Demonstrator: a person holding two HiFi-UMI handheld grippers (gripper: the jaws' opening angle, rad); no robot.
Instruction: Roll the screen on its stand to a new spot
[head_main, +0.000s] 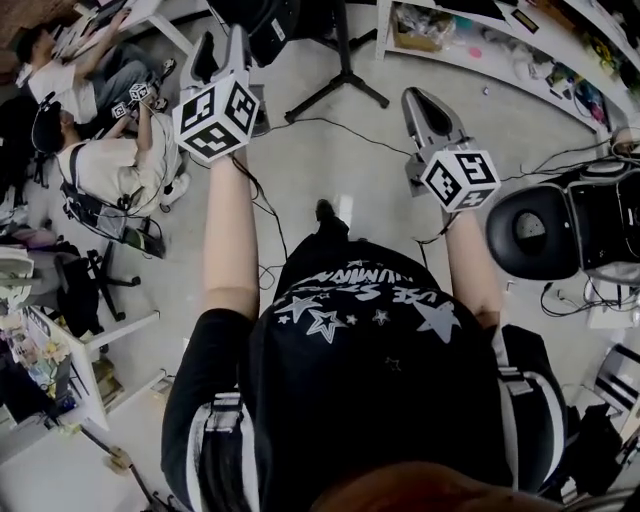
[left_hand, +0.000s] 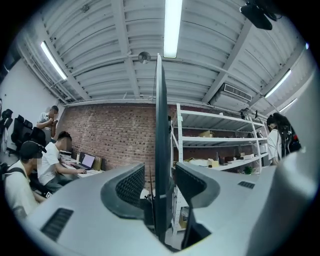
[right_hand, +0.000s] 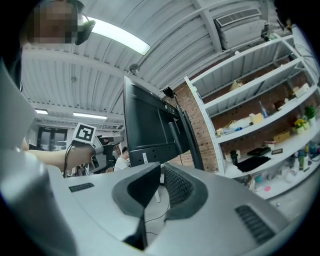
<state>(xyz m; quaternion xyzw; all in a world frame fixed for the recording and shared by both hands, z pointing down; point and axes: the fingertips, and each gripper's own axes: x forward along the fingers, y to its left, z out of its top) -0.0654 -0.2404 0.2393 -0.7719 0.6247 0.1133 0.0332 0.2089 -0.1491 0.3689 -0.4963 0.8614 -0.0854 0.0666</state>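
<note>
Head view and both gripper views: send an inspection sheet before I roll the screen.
Surface: pale hard floor.
Job's things: screen upright on its stand.
Clutter: black chair at right.
Grippers: left gripper fingers on either side of the screen's edge, apparently clamped; right gripper fingers together, empty.
Cables: cable across the floor near the stand's feet.
Surroundings: seated people at left; shelves and brick wall beyond.
</note>
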